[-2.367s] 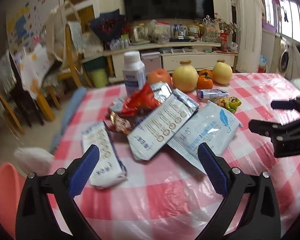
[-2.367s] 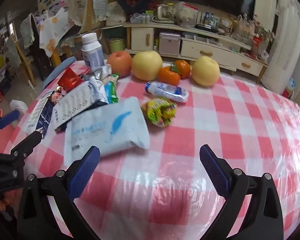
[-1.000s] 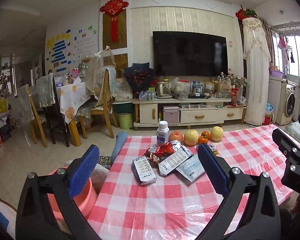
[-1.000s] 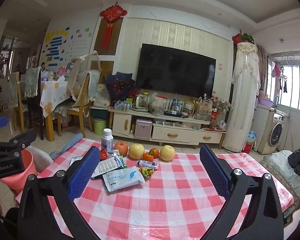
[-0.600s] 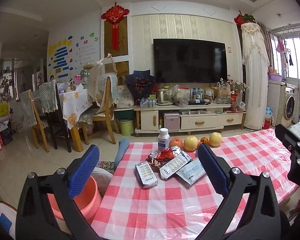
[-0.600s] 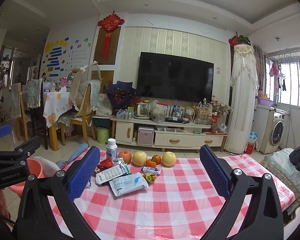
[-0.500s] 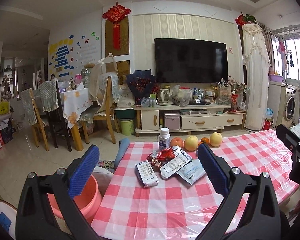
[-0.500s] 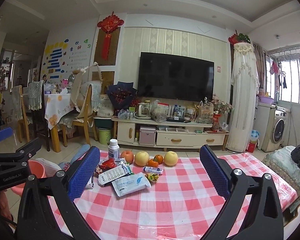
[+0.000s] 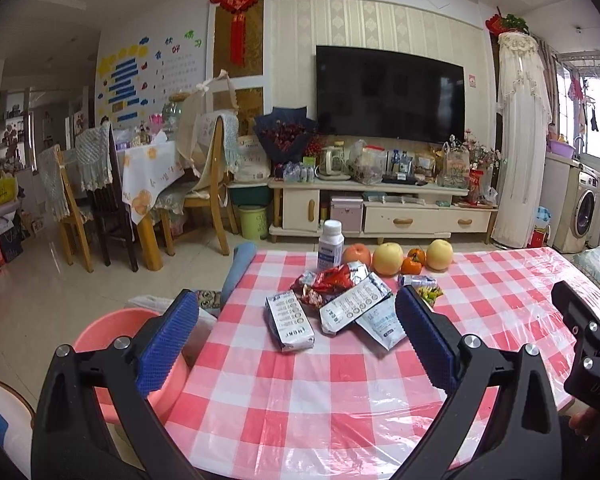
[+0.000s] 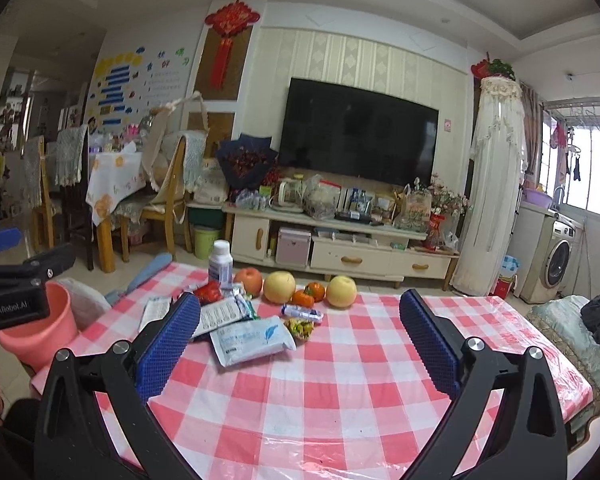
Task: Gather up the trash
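Observation:
Several wrappers lie bunched on the red-and-white checked table (image 9: 300,392): a white-and-blue packet (image 9: 289,322), a longer white packet (image 9: 354,304), a feather-print pouch (image 10: 252,340), a red foil wrapper (image 9: 332,278) and a small yellow-green wrapper (image 10: 299,326). A pink bucket (image 9: 112,328) stands on the floor off the table's left edge. My left gripper (image 9: 296,300) is open and empty, held back from the table's near edge. My right gripper (image 10: 300,304) is also open and empty, to the right of the left one.
Behind the wrappers stand a white bottle (image 9: 331,240), an apple, two pears (image 9: 388,254) and small orange fruits. A blue chair back (image 9: 236,272) is at the table's far-left edge. Beyond it are dining chairs, a TV cabinet and a green bin (image 9: 254,222).
Both grippers have drawn far back and up from a close view over the wrappers to a wide view of the whole table. Over the last half second they have barely shifted. Both stayed open.

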A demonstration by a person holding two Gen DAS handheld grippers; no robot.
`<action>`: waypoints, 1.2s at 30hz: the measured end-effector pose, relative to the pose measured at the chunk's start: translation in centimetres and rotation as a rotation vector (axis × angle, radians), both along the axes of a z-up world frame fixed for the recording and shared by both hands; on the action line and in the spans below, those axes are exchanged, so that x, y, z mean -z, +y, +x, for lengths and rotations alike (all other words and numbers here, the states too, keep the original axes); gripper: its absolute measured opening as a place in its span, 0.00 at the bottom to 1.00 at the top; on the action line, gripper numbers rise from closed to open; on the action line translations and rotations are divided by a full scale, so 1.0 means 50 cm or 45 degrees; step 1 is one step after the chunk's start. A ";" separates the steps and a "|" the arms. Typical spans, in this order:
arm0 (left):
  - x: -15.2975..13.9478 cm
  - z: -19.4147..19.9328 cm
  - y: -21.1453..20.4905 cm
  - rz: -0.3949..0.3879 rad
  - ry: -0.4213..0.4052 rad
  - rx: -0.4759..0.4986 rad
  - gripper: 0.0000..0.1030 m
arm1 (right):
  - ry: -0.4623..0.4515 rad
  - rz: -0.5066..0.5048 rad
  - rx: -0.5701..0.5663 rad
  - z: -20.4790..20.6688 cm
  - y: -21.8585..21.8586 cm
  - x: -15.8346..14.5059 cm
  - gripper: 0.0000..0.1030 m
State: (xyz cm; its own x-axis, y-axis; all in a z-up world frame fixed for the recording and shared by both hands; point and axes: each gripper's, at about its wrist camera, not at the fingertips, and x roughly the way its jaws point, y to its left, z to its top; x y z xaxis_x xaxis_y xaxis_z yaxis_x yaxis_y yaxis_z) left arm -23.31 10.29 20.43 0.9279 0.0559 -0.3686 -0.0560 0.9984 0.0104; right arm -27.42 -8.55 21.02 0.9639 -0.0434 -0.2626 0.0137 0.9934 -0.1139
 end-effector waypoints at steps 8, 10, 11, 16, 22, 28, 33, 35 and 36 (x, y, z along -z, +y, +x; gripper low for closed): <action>0.068 0.068 -0.016 0.063 0.111 0.007 0.96 | 0.217 0.017 -0.048 0.088 -0.004 0.101 0.96; 0.084 0.085 -0.014 0.060 0.137 0.014 0.96 | 0.294 0.046 -0.070 0.110 -0.010 0.127 0.96; 0.091 0.093 -0.013 0.057 0.146 0.021 0.96 | 0.333 0.063 -0.072 0.122 -0.016 0.141 0.96; 0.137 0.139 0.003 0.026 0.228 0.073 0.96 | 0.502 0.102 -0.071 0.174 -0.037 0.210 0.96; 0.180 0.196 0.049 -0.077 0.279 0.152 0.96 | 0.617 0.224 -0.133 0.220 -0.061 0.282 0.96; 0.210 0.281 0.072 -0.099 0.347 0.205 0.96 | 0.665 0.347 -0.231 0.271 -0.077 0.329 0.96; 0.242 0.367 0.081 -0.202 0.434 0.155 0.96 | 0.686 0.489 -0.272 0.321 -0.100 0.344 0.95; 0.261 0.399 0.077 -0.221 0.482 0.122 0.96 | 0.686 0.549 -0.293 0.338 -0.107 0.346 0.95; 0.273 0.416 0.075 -0.232 0.512 0.104 0.96 | 0.681 0.572 -0.307 0.348 -0.110 0.346 0.94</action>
